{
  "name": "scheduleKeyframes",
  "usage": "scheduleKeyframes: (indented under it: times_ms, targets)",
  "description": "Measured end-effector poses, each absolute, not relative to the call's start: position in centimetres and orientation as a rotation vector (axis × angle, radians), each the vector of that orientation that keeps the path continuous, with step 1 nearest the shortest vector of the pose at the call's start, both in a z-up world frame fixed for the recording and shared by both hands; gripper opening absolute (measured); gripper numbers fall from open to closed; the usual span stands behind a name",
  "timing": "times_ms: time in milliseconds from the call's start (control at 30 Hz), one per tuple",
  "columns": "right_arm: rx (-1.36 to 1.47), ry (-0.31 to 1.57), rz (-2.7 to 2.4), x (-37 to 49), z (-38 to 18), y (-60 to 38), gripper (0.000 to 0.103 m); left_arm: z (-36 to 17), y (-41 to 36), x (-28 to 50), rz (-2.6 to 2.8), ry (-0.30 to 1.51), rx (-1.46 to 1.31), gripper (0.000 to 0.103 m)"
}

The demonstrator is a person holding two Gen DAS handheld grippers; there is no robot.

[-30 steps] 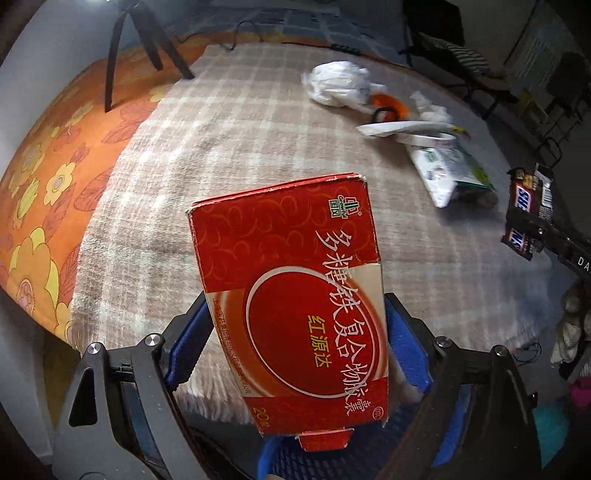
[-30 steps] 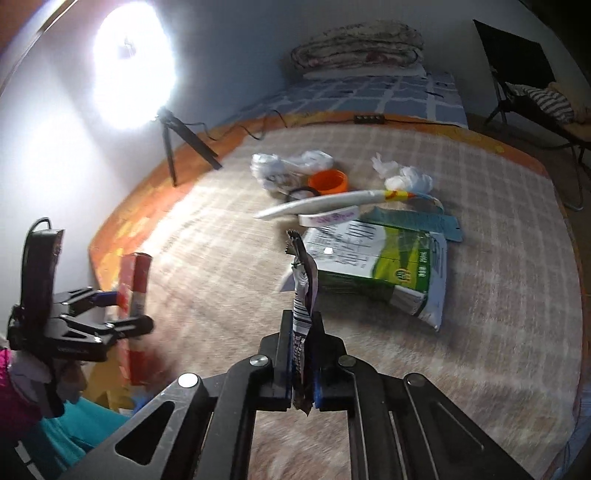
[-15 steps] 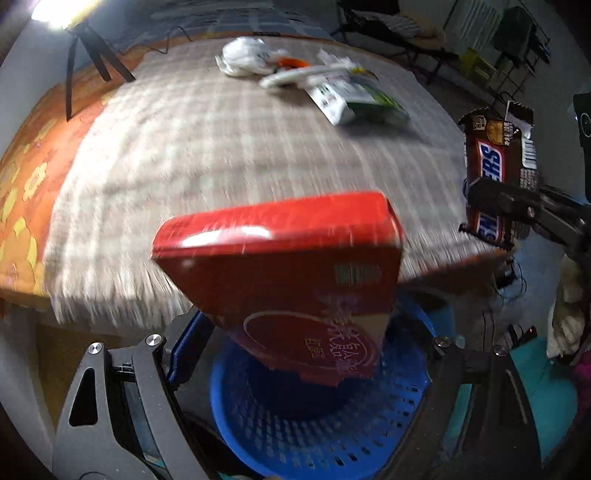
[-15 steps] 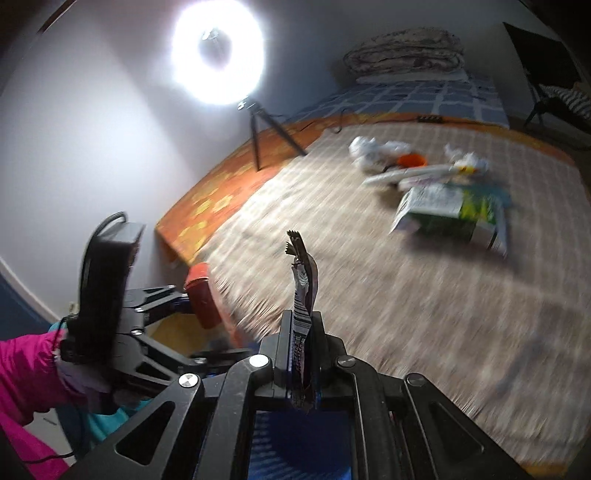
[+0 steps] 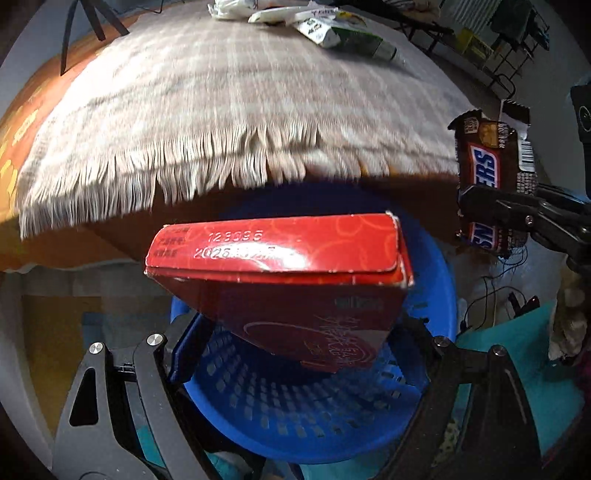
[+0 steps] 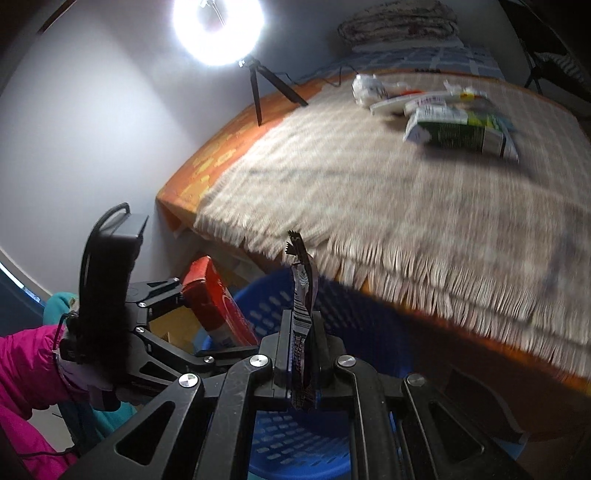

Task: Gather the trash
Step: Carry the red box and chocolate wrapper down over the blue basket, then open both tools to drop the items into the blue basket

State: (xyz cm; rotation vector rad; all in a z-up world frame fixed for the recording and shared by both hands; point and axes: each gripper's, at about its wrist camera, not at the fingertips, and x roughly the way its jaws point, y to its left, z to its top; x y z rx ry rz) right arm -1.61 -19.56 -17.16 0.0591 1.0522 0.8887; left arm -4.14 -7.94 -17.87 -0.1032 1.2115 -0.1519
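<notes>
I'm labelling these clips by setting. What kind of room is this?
Most likely a bedroom set up for recording: a bed under a fringed blanket, folded bedding stacked at its far end, and a ring light on a tripod beside it.

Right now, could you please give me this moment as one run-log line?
left tool: holds red box over blue basket | right tool: holds candy wrapper above basket | more trash on bed

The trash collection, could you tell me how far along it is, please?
Nothing visibly lies in the blue basket yet. In hand: the left gripper holds the red box over it, and the right gripper holds the candy wrapper. Left: the green-and-white pack and other litter on the blanket.
</notes>
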Motion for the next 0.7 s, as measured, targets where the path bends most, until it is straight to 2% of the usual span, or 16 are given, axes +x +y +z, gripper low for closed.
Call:
scheduleKeyframes:
  times_ms: [333, 433, 500, 533, 567, 700]
  targets:
    - [-0.002, 1.106, 0.896, -3.2, -19.5, -18.2, 0.008, -18.8, -8.7, -5.4, -0.162, 1.21, -0.083, 0.089]
    - [-0.015, 1.114, 0.891, -3.2, -19.8, -17.9, 0.022, -19.5, -8.9, -5.4, -0.179, 1.224, -0.091, 0.09]
    - [-0.011, 1.113, 0.88, -3.2, -19.9, -18.0, 0.049, -20.4, -8.8, -6.0, -0.187, 1.231, -0.098, 0.09]
    - [-0.008, 1.113, 0.877, -3.1, -19.9, -18.1, 0.055, -20.6, -8.8, -6.1, -0.19, 1.234, -0.101, 0.09]
    - [-0.001, 1.113, 0.875, -3.1, -19.8, -18.2, 0.059, -20.8, -8.8, -6.2, -0.195, 1.239, -0.106, 0.09]
    - [0.007, 1.112, 0.866, -3.0, -19.8, -18.5, 0.059, -20.8, -8.5, -6.3, -0.189, 1.229, -0.104, 0.09]
